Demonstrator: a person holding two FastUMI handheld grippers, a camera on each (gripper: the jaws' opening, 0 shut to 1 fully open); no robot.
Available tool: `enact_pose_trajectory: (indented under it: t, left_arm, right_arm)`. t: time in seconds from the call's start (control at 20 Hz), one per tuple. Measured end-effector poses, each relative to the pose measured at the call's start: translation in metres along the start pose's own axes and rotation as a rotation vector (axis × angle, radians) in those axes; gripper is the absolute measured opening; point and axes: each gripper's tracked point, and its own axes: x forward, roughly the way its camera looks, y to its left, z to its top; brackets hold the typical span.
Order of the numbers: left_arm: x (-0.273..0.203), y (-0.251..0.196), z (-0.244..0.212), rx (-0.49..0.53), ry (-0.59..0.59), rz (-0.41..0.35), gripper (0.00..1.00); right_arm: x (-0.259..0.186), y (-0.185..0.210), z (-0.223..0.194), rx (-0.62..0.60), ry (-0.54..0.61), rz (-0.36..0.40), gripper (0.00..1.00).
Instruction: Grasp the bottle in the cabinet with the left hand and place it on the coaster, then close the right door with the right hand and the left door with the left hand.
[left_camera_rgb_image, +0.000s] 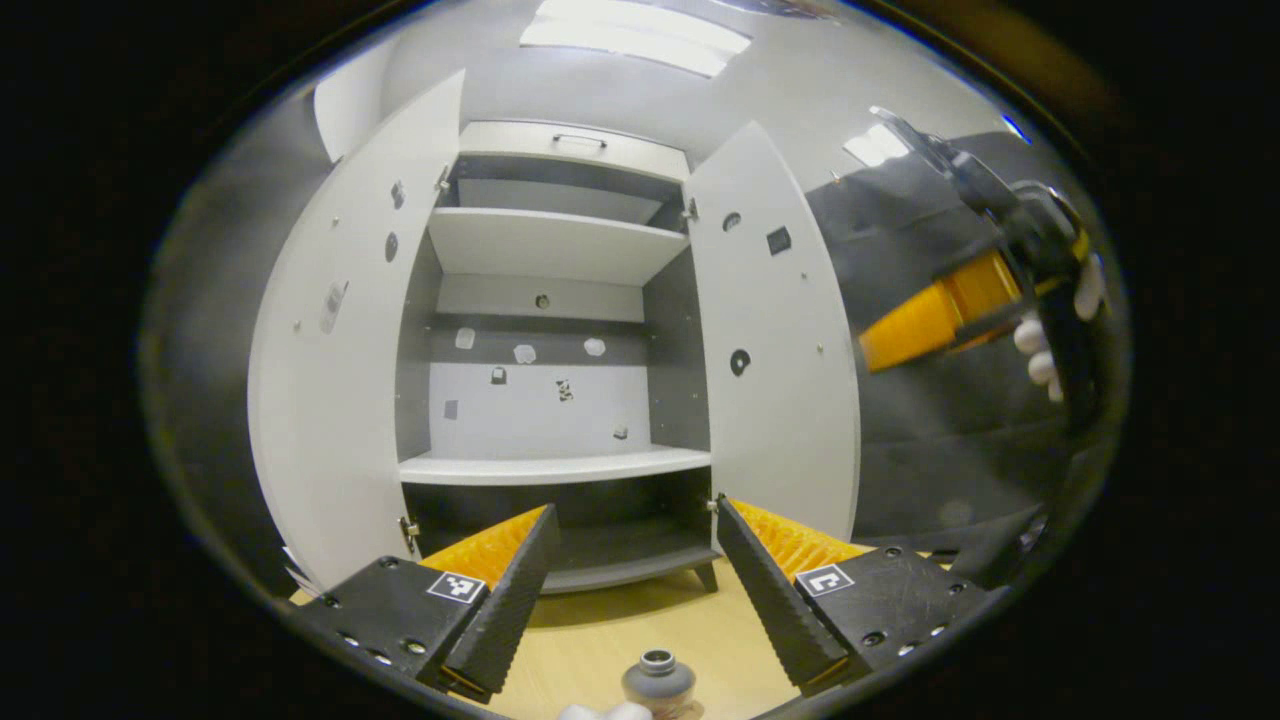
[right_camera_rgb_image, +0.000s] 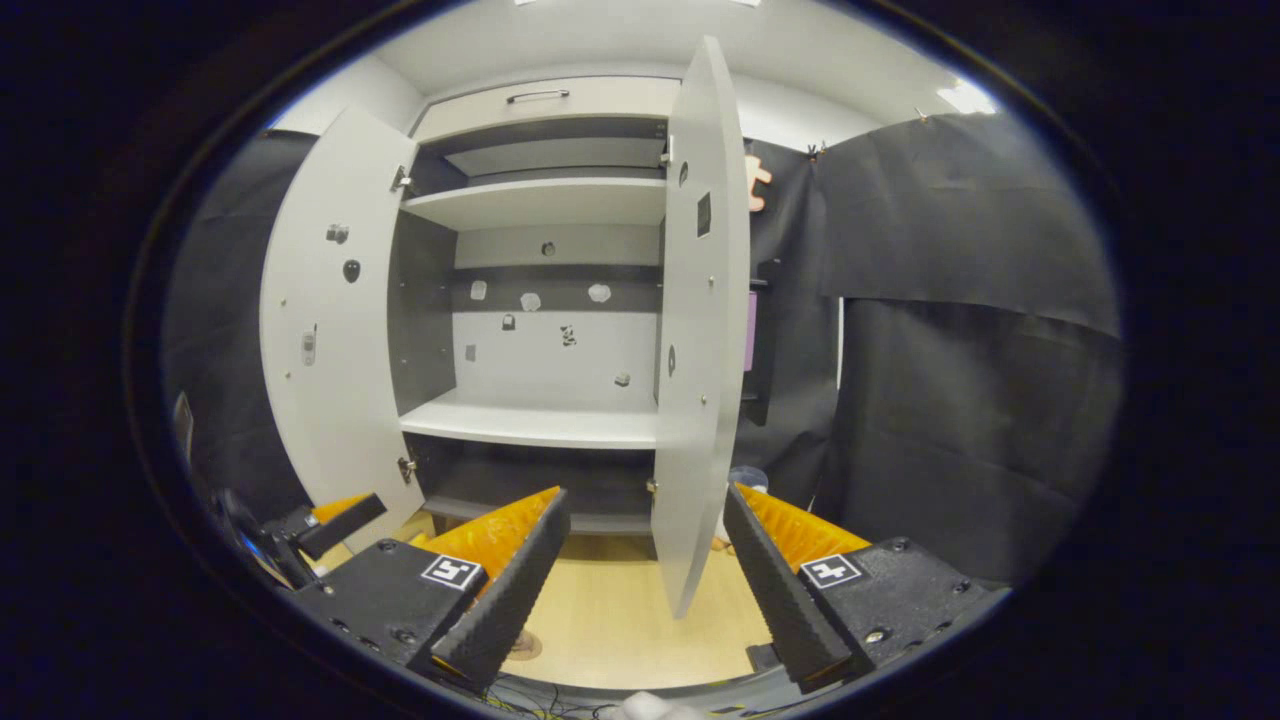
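My left tongs (left_camera_rgb_image: 632, 590) gape wide, holding nothing, above the bottle (left_camera_rgb_image: 658, 682) standing on the tabletop (left_camera_rgb_image: 600, 630) at 6 o'clock. My right tongs (right_camera_rgb_image: 640, 585) are wide too, facing the right door (right_camera_rgb_image: 700, 330), open at 12 o'clock.

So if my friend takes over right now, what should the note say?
Left gripper: open, holding nothing.
Right gripper: open, holding nothing, facing the right door.
Bottle: out of the cabinet, standing on the wooden table just under the left gripper. I can't tell whether it is on the coaster.
Left door and right door both stand open.
Left to do: close the right door, then the left.
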Motion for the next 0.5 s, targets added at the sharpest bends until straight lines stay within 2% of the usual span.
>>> enact_pose_trajectory:
  t: [0.1,0.25,0.5]
  left_arm:
    - [0.003,0.007,0.027,-0.016,0.018,0.008,0.97]
    - [0.003,0.033,0.066,0.036,0.016,0.078,0.98]
    - [-0.008,0.087,0.106,0.087,0.057,0.236,0.98]
  right_arm:
    - [-0.002,0.001,0.003,0.020,-0.018,0.003,1.00]
    - [-0.004,0.001,0.007,0.047,-0.047,0.013,1.00]
    - [-0.008,-0.010,0.012,0.061,-0.095,0.002,1.00]
